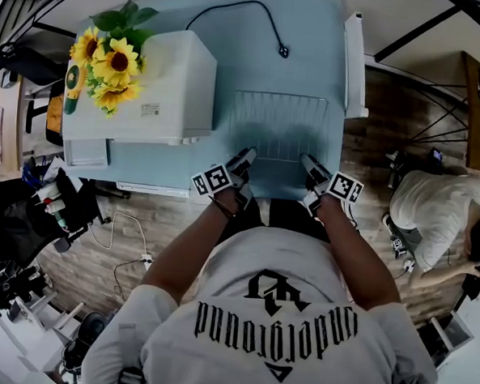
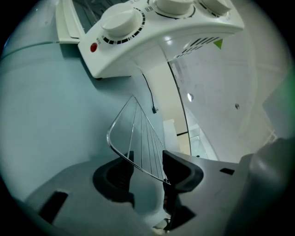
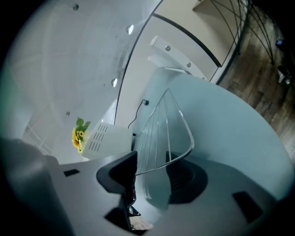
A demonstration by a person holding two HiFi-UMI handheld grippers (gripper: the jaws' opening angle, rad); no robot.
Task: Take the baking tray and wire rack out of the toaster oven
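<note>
Head view looks down on your light blue table (image 1: 234,24). At its left stands the white toaster oven (image 1: 169,85), with a bunch of yellow sunflowers (image 1: 110,57) on top. A black cable (image 1: 243,13) curls over the far part of the table. Just right of the oven, out in the open, the silver wire rack (image 1: 278,120) lies on the tabletop.

Your left gripper (image 1: 244,159) sits at the rack's near left corner. In the left gripper view its jaws (image 2: 150,166) stand apart. The rack's rounded corner rail (image 2: 138,133) passes between them, with a gap showing on either side and no pad pressing on it. The oven's knob panel (image 2: 152,32) shows beyond.

Your right gripper (image 1: 310,167) is at the near right corner. In the right gripper view its jaws (image 3: 152,173) are likewise apart, and the rack's rail (image 3: 161,124) crosses the gap ungripped.
</note>
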